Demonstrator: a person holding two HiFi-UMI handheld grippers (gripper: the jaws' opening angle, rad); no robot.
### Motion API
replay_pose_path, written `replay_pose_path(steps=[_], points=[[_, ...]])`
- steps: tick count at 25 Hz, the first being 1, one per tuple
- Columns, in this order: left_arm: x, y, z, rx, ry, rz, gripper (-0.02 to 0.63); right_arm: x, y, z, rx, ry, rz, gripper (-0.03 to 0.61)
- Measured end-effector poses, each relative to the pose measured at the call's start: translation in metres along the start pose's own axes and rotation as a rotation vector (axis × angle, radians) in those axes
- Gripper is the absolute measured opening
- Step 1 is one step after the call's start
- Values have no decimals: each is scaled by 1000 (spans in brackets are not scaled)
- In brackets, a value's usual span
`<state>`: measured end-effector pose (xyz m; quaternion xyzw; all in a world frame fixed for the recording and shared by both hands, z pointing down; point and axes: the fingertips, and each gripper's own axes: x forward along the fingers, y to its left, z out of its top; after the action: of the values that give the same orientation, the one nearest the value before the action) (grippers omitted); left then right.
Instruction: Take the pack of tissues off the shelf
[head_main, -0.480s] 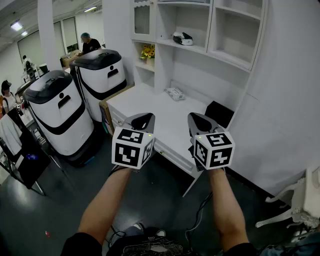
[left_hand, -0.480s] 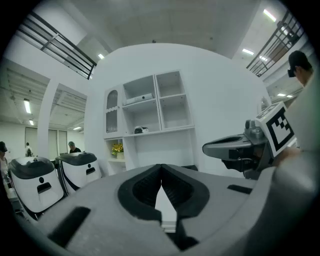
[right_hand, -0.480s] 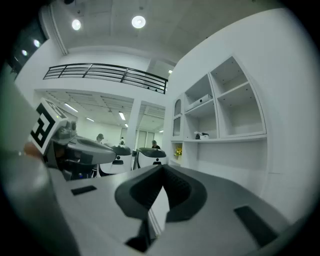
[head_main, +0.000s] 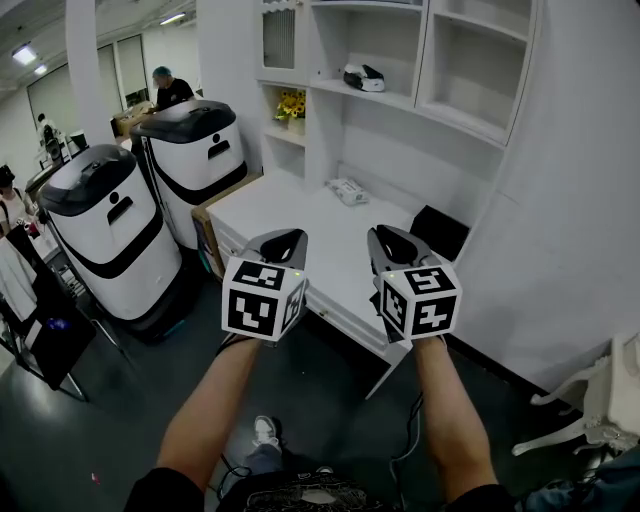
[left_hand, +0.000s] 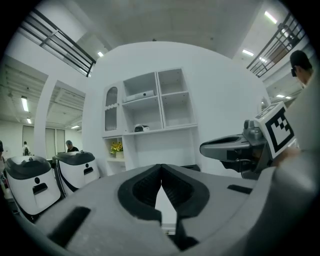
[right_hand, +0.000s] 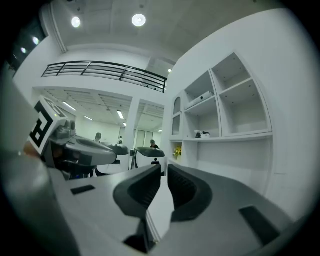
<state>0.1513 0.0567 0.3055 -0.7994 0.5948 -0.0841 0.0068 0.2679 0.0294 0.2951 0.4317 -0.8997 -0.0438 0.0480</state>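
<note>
A small patterned pack (head_main: 348, 190) that looks like tissues lies on the white desk top (head_main: 290, 215), under the shelf unit. A white and dark object (head_main: 363, 76) sits on the open shelf above; the same shelf object (left_hand: 141, 128) (right_hand: 202, 134) appears small in both gripper views. I cannot tell what it is. My left gripper (head_main: 283, 240) (left_hand: 161, 167) is held level in front of the desk, its jaws shut and empty. Beside it, my right gripper (head_main: 388, 240) (right_hand: 164, 170) has only a thin slit between its pads and nothing in them. Both are well short of the pack.
Two white and black machines (head_main: 100, 225) (head_main: 200, 150) stand left of the desk. Yellow flowers (head_main: 294, 103) fill a low shelf niche. A dark panel (head_main: 440, 228) leans at the desk's right end. A white chair leg (head_main: 585, 425) is at the lower right. People stand far back.
The head view has shifted a little, so the machines sit further left. A shoe now shows on the floor below. Both grippers keep nearly the same place, side by side.
</note>
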Motion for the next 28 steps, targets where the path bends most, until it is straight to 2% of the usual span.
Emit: replay_pose_path(steps=[13, 23, 28], points=[[74, 84, 1, 12, -18, -82, 9, 105, -3, 13, -17, -9, -51, 110], [134, 145, 12, 11, -33, -181, 9, 179, -7, 28, -26, 19, -124, 187], [154, 171, 16, 9, -36, -230, 8, 209, -8, 34, -24, 35, -162, 202]])
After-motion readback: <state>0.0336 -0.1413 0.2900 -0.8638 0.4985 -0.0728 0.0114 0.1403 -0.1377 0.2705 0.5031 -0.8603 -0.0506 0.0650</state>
